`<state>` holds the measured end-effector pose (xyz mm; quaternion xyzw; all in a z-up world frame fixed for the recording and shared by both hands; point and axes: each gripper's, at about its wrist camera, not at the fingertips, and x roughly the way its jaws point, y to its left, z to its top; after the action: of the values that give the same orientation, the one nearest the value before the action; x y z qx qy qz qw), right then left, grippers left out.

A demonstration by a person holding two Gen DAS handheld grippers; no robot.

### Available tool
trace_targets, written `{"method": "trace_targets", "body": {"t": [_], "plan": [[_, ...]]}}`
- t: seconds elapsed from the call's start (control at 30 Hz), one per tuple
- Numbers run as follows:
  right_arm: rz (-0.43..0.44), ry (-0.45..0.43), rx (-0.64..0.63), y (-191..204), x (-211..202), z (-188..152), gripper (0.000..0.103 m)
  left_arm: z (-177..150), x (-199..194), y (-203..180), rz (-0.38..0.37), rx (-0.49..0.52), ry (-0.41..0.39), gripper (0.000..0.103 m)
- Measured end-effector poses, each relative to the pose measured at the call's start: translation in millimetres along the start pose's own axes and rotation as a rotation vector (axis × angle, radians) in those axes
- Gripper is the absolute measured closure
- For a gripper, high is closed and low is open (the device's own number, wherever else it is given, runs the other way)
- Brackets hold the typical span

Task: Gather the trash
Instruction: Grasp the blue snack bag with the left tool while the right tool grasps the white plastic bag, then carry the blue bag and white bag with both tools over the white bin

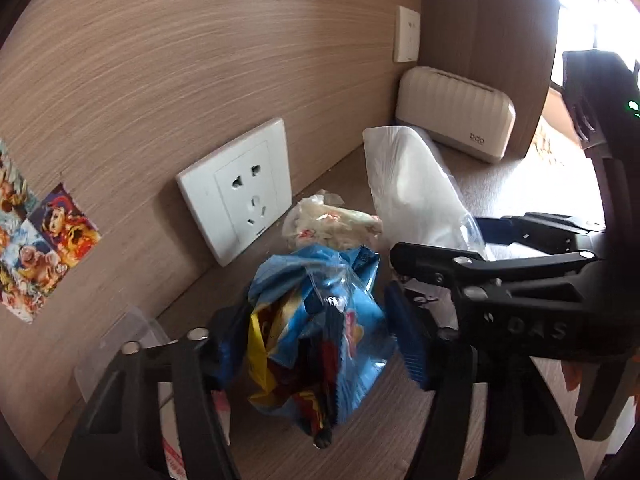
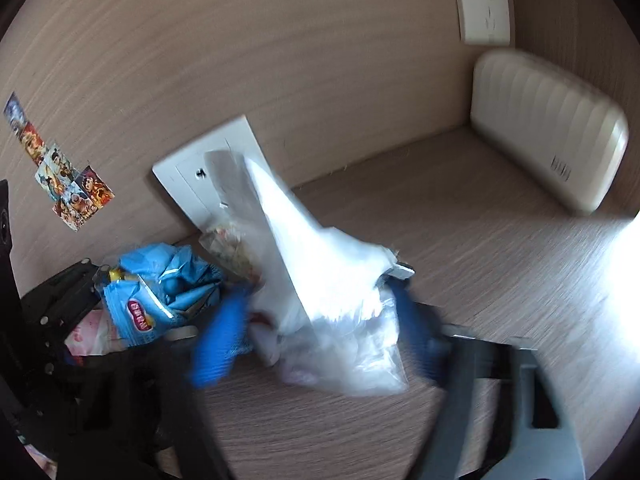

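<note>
the crumpled blue snack bag (image 1: 320, 332) lies on the wooden desk (image 1: 400, 432), pinched between the left gripper (image 1: 316, 344) pads. at its 1 o'clock the white plastic bag (image 2: 328, 304) sits clamped in the right gripper (image 2: 320, 328). a crumpled wrapper (image 1: 332, 228) lies at 12, before the wall socket (image 1: 240, 188). a cream tissue box (image 1: 456, 112) stands well apart at 1 o'clock.

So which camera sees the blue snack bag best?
The left wrist view: the blue snack bag sits sharp and centred between the left gripper's blue fingers. The right wrist view shows it smaller, off to the left and partly hidden.
</note>
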<state>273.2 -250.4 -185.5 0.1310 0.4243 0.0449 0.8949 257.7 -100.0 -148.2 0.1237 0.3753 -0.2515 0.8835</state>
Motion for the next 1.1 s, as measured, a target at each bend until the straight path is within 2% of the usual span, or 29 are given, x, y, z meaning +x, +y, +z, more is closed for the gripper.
{"method": "trace_targets", "body": {"t": [0.03, 0.17, 0.23, 0.47, 0.67, 0.87, 1.1], "plan": [[0.000, -0.003, 0.002, -0.8, -2.1, 0.1, 0.048, 0.3, -0.3, -1.1, -0.005, -0.005, 0.001, 0.047], [0.018, -0.032, 0.004, -3.0, -26.6, -1.2, 0.054, -2.4, -19.3, -9.9, -0.021, -0.020, -0.022, 0.049], [0.022, -0.059, 0.006, -6.2, -46.7, -2.4, 0.063, -2.3, -32.0, -15.0, -0.031, -0.024, -0.037, 0.049], [0.012, -0.154, 0.003, -19.8, -120.2, -18.4, 0.063, -4.4, -90.1, -47.8, -0.055, -0.017, -0.093, 0.049], [-0.049, -0.208, -0.004, -33.3, -181.5, -42.4, 0.063, -4.7, -129.3, -89.6, -0.115, 0.022, -0.138, 0.049], [-0.139, -0.222, 0.078, -68.4, -228.9, -79.9, 0.063, -9.7, -135.0, -145.6, -0.218, 0.092, -0.130, 0.049], [-0.257, -0.202, 0.197, -110.8, -276.1, -132.5, 0.063, -24.2, -130.3, -212.4, -0.352, 0.194, -0.080, 0.049]]}}
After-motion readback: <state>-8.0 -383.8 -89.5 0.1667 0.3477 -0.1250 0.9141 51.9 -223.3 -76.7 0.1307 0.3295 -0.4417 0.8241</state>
